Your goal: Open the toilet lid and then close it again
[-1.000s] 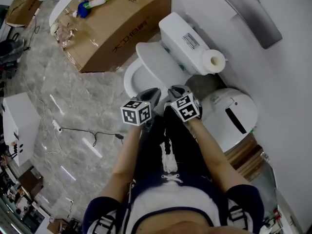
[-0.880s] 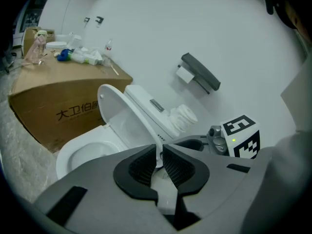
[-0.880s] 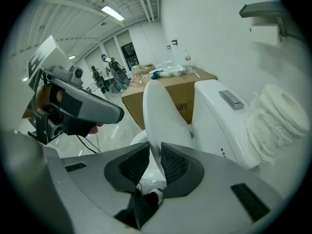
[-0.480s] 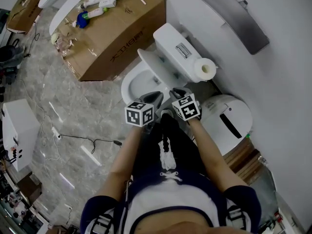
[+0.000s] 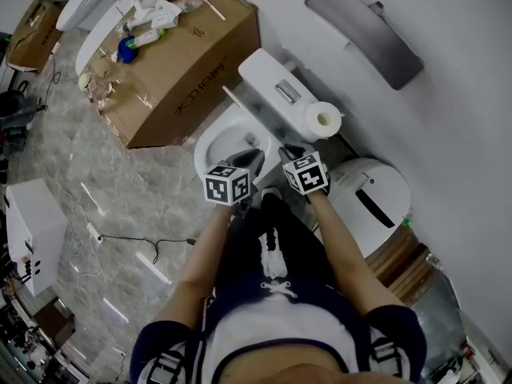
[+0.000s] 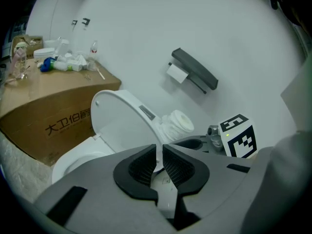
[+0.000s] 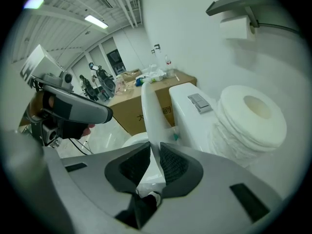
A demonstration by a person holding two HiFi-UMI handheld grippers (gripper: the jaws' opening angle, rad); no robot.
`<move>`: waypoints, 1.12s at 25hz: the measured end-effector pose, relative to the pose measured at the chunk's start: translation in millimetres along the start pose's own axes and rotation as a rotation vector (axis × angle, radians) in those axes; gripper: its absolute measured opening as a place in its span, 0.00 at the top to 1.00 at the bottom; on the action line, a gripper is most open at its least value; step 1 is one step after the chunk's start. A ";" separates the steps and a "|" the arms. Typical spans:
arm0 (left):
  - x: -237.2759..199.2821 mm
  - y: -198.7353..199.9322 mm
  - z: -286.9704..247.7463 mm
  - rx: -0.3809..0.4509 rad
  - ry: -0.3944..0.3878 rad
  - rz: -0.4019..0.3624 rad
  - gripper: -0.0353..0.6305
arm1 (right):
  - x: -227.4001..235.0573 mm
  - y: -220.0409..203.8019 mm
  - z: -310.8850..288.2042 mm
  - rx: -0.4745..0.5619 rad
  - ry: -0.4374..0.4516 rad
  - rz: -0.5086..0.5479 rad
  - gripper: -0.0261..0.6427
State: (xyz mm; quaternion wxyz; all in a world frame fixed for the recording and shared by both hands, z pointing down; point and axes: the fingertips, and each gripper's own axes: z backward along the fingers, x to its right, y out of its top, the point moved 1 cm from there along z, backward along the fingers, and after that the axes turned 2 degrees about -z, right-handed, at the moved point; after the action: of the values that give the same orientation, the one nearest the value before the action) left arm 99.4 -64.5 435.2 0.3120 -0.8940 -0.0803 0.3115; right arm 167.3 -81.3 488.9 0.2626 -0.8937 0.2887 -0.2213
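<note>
Grey veined marble floor (image 5: 120, 214); rectangular brown cardboard box (image 5: 176, 70). Smooth white oval toilet lid (image 6: 122, 116), half-raised. Left gripper (image 6: 159, 162), right gripper (image 7: 155, 162): ribbed black pads nearly together, each clamping the lid's thin rim.

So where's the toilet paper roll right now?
In the head view the roll sits right of centre, at the right-hand end of the cistern, between it and the round white bin.
</note>
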 end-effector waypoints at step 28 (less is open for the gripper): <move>21.0 37.0 -20.3 0.009 -0.010 -0.056 0.88 | 46.6 13.9 8.0 0.043 -0.319 0.026 0.89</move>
State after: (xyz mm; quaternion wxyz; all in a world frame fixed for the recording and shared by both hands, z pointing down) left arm 126.5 -97.0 414.5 0.3240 -0.8884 -0.1055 0.3077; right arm 200.4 -117.7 485.9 0.3273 -0.9077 0.2502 -0.0792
